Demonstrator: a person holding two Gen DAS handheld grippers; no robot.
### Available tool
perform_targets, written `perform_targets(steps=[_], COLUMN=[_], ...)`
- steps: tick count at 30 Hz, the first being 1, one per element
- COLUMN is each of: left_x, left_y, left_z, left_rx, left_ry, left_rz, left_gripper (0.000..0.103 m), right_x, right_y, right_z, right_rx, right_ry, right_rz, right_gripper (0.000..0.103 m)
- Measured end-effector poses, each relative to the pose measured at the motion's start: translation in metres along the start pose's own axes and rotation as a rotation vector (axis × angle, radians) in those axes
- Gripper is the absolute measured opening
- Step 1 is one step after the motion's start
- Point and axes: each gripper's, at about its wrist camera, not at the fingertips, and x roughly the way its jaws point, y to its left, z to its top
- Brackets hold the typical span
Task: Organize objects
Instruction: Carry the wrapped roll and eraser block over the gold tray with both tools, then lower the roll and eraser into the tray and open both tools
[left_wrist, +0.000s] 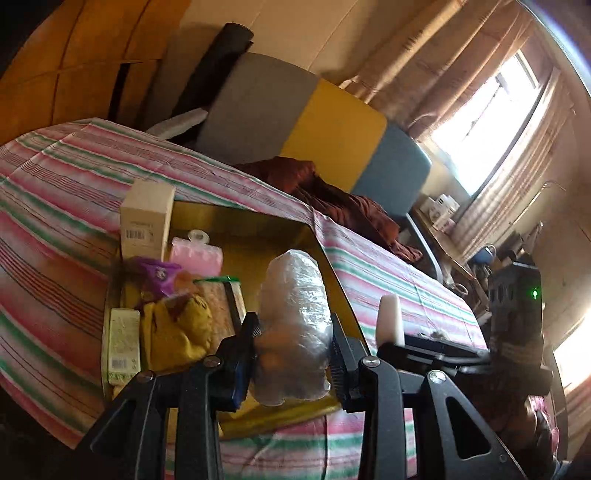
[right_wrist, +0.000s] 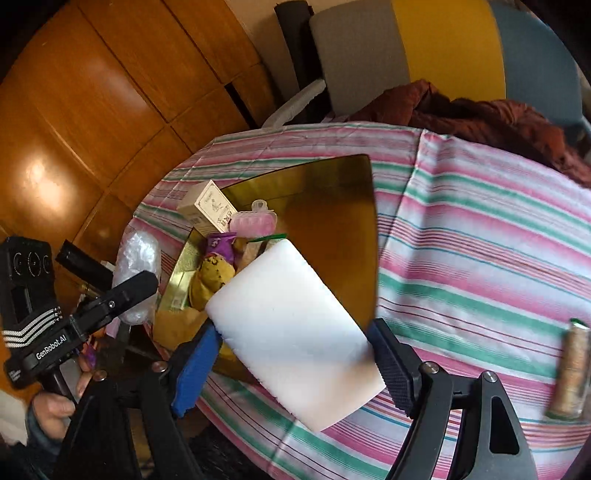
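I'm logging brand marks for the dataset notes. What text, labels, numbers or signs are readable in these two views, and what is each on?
"GenRobot.AI": white print on the black body of the left gripper, seen from the right wrist view.
Beige box: barcode label, digits too small to read; dark print on its side in the right wrist view, blurred.
Pale green packet: barcode and print, too blurred.
Purple wrapper: a round mark, unreadable.

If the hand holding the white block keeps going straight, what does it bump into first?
Probably the yellow tray: the right gripper points its white block down toward the tray's bare part, right of the piled items, though depth is unclear.
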Motion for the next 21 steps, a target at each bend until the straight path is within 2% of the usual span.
perform_targets(steps=[5, 9, 11, 13, 21], left_x=[0.013, 0.035, 0.045, 0.053, 0.039], left_y=[0.006, 0.01, 0.014, 0.02, 0.028], left_z=[0.02, 0.04, 0.047, 0.05, 0.025], left_rx=[-0.014, -0.027, -0.058, -0.106, -0.107], left_ry=[-0.008, 0.006, 0.023, 0.035, 0.022], left_rz=[0.042, 0.078, 0.055, 0.074, 0.151], left_gripper=[0.035, 0.041, 0.049, 0.05, 0.05], right_x=[0.016, 0.026, 0.036, 0.044, 0.05], right_y=[0.0, -0.001, 0.0, 0.002, 0.013], right_z=[0.008, 0.016, 0.02, 0.02, 0.0], right_rx=[0.047, 0.09, 0.113, 0.133, 0.076], right_ry=[0.008, -0.001, 0.01, 0.025, 0.054], right_rz=[0.01, 0.014, 0.052, 0.065, 0.045], right_gripper=[0.081, 0.086, 0.089, 0.101, 0.101])
